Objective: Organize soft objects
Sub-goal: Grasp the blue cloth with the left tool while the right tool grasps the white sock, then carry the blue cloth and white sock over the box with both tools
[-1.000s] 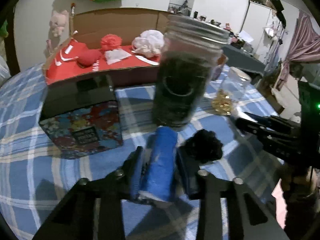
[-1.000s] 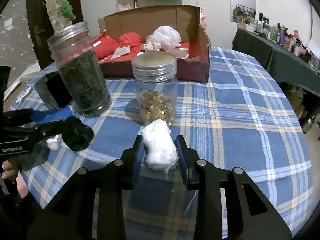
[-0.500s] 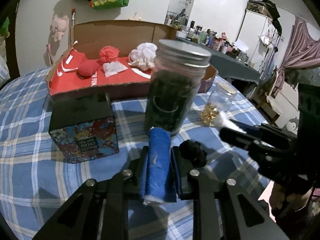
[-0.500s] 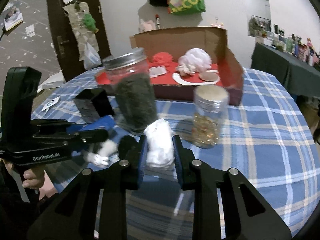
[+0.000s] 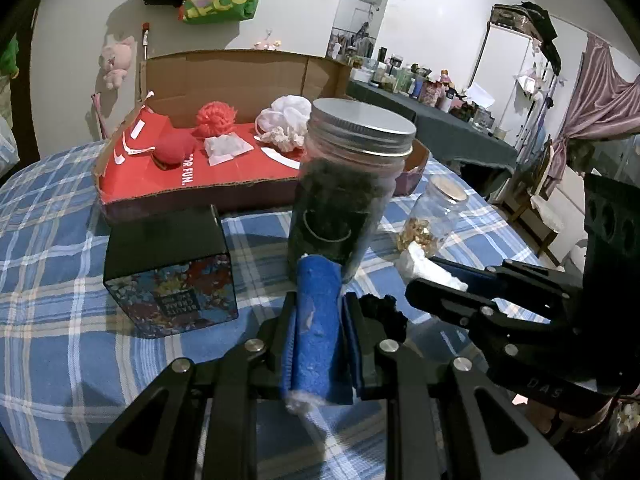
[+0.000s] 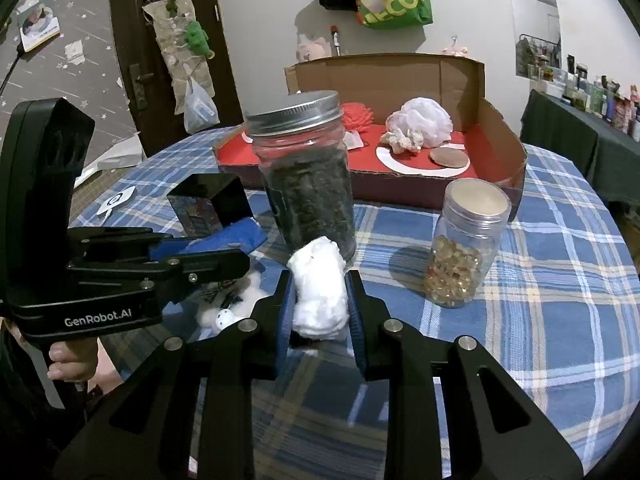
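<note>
Left gripper: jaws clamped on a rolled blue cloth, held lengthwise between the fingers, likely so the roll keeps its shape while carried
Right gripper: jaws clamped on a white cotton wad, squeezed at its middle, clear of the blue checked tablecloth
Destination, by my judgement: the red-lined cardboard box behind the jars, where a white puff and red pompom already lie
In the way: the tall dark-filled jar stands between both grippers and the box
Hard to make out: a black fuzzy thing beside the left fingers; white scraps under the left gripper, partly hidden
</note>
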